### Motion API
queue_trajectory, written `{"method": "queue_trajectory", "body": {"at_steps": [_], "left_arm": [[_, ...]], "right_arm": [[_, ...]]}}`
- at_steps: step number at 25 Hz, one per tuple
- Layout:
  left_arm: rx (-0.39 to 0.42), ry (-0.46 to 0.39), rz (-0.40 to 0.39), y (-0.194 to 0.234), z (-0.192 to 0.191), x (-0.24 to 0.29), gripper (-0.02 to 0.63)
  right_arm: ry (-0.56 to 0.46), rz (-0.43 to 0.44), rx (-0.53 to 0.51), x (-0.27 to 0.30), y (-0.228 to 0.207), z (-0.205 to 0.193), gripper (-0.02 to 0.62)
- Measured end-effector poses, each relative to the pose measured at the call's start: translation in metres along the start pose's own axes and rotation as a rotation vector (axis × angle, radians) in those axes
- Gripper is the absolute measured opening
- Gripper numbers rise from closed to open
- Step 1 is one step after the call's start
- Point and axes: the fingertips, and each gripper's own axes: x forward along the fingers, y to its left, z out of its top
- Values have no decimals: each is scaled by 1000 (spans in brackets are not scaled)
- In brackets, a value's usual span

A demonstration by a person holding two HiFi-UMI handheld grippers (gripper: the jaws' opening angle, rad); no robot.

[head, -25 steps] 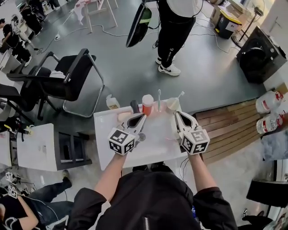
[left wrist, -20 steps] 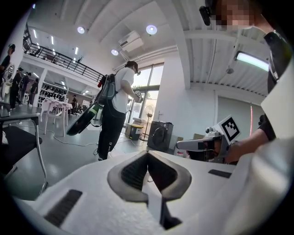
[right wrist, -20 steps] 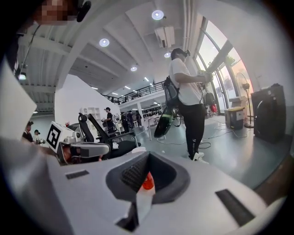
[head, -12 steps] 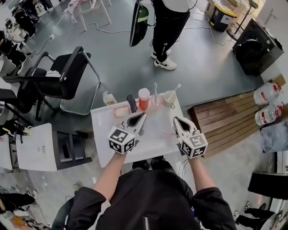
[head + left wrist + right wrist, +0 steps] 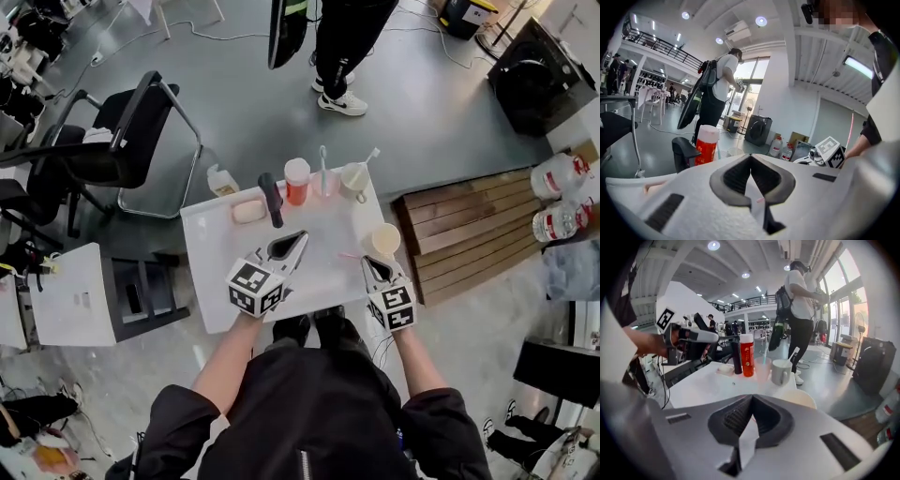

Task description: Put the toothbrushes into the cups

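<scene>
On the white table (image 5: 220, 272) a clear pink cup (image 5: 324, 182) holds a blue toothbrush, and beside it a white mug (image 5: 354, 178) holds a white one. The same mug (image 5: 780, 371) shows in the right gripper view. An empty cream cup (image 5: 382, 241) stands near the right edge, just beyond my right gripper (image 5: 367, 263), which is shut on nothing. A thin pink streak (image 5: 348, 255), seemingly a toothbrush, lies on the table left of that gripper's tips. My left gripper (image 5: 299, 240) hovers mid-table, its jaws together and empty.
A red bottle (image 5: 296, 180), a black upright object (image 5: 272, 199) and a soap bar (image 5: 248, 211) line the far edge. A person (image 5: 342, 42) stands beyond the table. Black chairs (image 5: 112, 150) are at the left, wooden boards (image 5: 459, 234) at the right.
Both grippers have come down and back toward the table's near edge, the right one farther. The cream cup, hidden under the right gripper before, now shows.
</scene>
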Motion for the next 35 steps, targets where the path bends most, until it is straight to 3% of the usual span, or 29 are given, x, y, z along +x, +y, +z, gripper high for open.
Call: {"method": "queue_trajectory", "body": {"at_steps": [6,13,18,29,35], "left_arm": [[-14,23,6,3,-13,2,2],[-38,32,22,8,-21,1,2],[-55,39,36,15,-27,-2,2],[-73,57,47,28,-34,-2,2],[-74,66,39,31,-38,-2,2]], "right_arm": [[193,-8,-190,17,2,-35,104],[383,2,-447,40,6,-68,154],[485,-22,-441,55,0,-84,155],[489,-99,-416,74,-9,-97,145],[510,-98,-377,77,-10,-105,117]]}}
